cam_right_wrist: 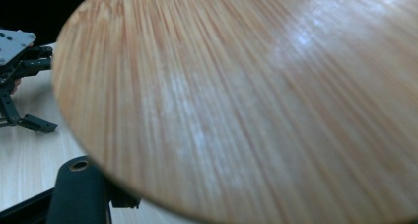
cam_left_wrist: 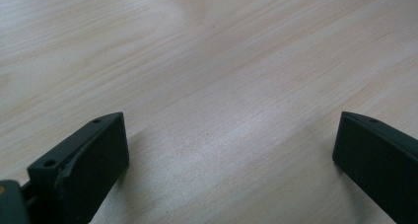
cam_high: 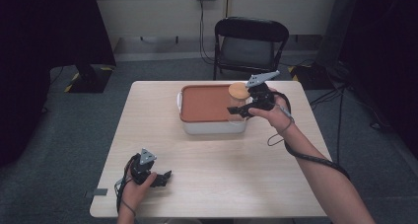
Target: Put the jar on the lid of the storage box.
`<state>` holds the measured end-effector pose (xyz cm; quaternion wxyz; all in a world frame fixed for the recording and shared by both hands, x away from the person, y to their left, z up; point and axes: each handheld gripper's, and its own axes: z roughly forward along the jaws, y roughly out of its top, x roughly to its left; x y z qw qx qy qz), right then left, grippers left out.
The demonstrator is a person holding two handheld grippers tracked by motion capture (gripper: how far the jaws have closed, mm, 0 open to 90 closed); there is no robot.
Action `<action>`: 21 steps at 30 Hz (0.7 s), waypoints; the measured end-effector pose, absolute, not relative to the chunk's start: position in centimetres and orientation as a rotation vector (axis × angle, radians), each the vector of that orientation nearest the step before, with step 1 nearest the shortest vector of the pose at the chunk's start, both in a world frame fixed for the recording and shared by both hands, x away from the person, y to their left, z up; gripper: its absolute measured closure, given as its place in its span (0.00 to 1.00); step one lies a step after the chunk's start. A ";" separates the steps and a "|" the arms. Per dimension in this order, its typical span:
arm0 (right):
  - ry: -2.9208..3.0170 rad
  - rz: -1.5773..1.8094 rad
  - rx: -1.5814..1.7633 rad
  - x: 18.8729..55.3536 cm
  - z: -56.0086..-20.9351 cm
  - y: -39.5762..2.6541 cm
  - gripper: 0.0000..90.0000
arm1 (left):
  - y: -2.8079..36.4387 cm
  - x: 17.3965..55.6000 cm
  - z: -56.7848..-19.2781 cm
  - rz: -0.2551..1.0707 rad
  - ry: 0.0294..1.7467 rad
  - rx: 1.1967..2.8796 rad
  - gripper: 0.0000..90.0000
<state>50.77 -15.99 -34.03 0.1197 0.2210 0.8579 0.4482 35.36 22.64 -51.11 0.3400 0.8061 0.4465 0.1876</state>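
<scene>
One jar [cam_high: 238, 105] is hanging in the clamped right tongs [cam_high: 235, 110] above the box [cam_high: 207, 105]; setting it down is remaining, while left tongs [cam_high: 165, 177] are resting wide open, empty, on the tabletop [cam_high: 222, 174].

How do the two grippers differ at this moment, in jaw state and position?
The right gripper is shut on the jar with a wooden lid, raised beside the white box; the left gripper is open with nothing between its jaws, low on the table. Both are black and hand-held.
</scene>
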 end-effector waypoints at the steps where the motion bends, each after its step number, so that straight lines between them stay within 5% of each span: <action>1: 2.508 1.309 0.648 50.9 -34.0 -16.0 0.29 | 22.6 35.4 -51.1 0.488 1.162 2.098 0.00; 21: 2.487 1.288 0.680 52.6 -34.0 -14.4 0.29 | 22.6 35.4 -51.1 0.488 1.162 2.098 0.00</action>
